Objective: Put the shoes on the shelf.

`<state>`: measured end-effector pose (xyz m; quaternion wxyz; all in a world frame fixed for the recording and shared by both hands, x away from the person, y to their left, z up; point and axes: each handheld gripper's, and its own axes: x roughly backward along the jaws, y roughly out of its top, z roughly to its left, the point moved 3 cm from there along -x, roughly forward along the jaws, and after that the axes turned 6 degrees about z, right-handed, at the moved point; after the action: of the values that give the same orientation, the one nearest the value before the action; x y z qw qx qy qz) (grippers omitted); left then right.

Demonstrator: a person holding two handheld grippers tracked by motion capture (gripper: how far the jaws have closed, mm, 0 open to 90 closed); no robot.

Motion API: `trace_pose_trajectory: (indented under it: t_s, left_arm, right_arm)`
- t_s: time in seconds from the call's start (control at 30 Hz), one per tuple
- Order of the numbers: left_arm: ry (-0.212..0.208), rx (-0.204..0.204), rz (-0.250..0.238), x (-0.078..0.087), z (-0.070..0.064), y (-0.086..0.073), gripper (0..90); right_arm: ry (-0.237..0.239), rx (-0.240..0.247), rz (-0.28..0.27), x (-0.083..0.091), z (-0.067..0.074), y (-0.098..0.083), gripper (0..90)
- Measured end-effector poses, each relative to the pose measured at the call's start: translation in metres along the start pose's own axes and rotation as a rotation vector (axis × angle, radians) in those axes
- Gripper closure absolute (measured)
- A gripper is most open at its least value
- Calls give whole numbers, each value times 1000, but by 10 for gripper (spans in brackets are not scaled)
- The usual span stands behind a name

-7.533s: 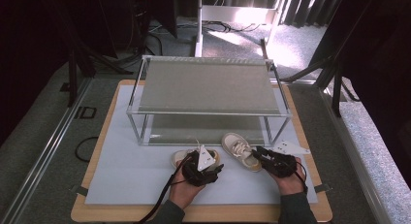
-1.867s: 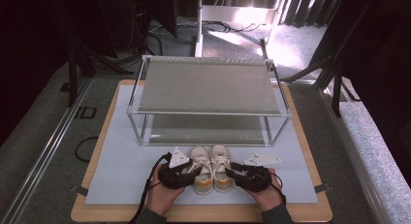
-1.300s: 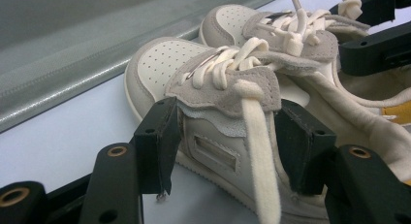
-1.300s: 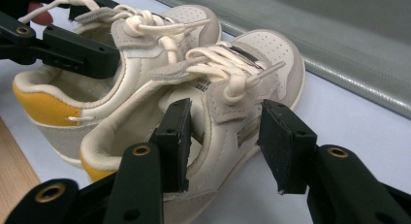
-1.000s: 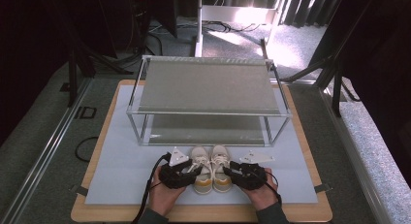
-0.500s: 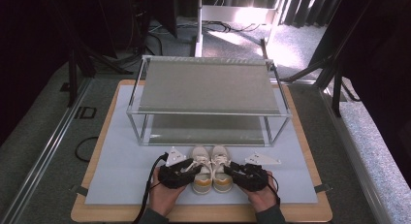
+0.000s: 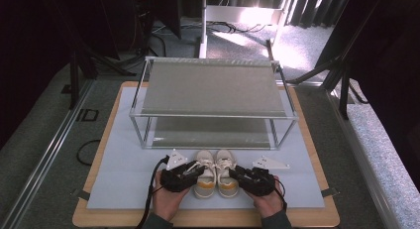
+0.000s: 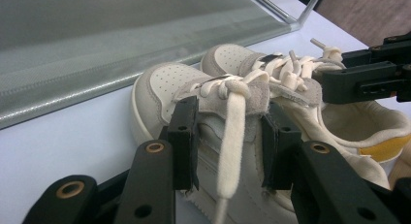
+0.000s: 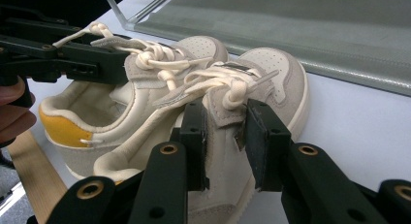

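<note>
Two small cream shoes are sitting side by side, toes toward the shelf rack (image 7: 213, 87), near the front edge of the pale mat (image 7: 114, 174) on the table.

Left gripper (image 8: 228, 136) is reaching in from the left shoe's (image 7: 204, 173) outer side; its jaws have just been closing and are pinching the laced upper, one lace hanging between them.

Right gripper (image 9: 225, 139) is doing the same from the outer side of the right shoe (image 7: 227, 172), jaws clamped narrow on the tongue and laces.

Both hands are resting low at the front edge.
</note>
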<state>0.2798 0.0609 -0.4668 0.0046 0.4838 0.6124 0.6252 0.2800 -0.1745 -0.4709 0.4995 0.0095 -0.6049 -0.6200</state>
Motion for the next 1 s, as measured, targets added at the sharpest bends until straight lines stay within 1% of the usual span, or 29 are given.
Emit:
trace_pose_trajectory:
  t_s: [0.07, 0.13, 0.23, 0.27, 0.3, 0.33, 0.4, 0.57, 0.63, 0.7, 0.73, 0.77, 0.8, 0.83, 0.9, 1.0]
  left_arm:
    - [1, 0, -5, 1, -1, 0, 638]
    - [-9, 5, -21, 2, -3, 2, 652]
    - [-9, -2, -31, 3, -4, 5, 659]
    - [-9, -2, -31, 3, -4, 5, 660]
    - [-3, -11, -29, 3, -5, 7, 660]
    - [-3, -9, -30, 2, -5, 7, 660]
    - [2, -13, -26, 2, -4, 4, 660]
    - [5, 0, -15, 2, -3, -6, 662]
    - [21, -7, -8, 1, -5, -8, 665]
    - [47, -20, 3, 1, -7, -9, 674]
    - [47, -20, 3, 1, -7, -9, 684]
    - [67, -33, 11, 2, -10, -10, 684]
    - [71, -32, 2, 2, -11, -10, 718]
    - [72, -30, -8, 3, -11, -10, 744]
    - [55, -2, -33, 3, -8, -8, 776]
    - [39, 28, -59, 4, -4, -7, 797]
  right_arm:
    - [3, -1, -3, 1, 0, 0, 711]
    - [5, -2, -7, 2, 1, 1, 713]
    - [11, -2, -11, 2, 2, 1, 713]
    - [11, -1, -14, 2, 2, 1, 714]
    - [11, -3, -15, 2, 2, 1, 714]
    - [10, -5, -13, 2, 1, 1, 714]
    - [13, -12, -13, 2, 0, 0, 714]
    - [12, -7, -13, 1, 0, -2, 713]
    - [13, -8, -11, 1, 1, -3, 713]
    - [14, -14, -12, 1, 1, -3, 713]
    - [14, -14, -12, 1, 1, -3, 713]
    - [15, -17, -13, 1, 1, -3, 714]
    - [15, -21, -18, 1, 1, -4, 715]
    - [16, -22, -19, 1, 1, -4, 716]
    - [21, -25, -26, 1, 1, -4, 719]
    - [24, -31, -38, 1, 0, -4, 725]
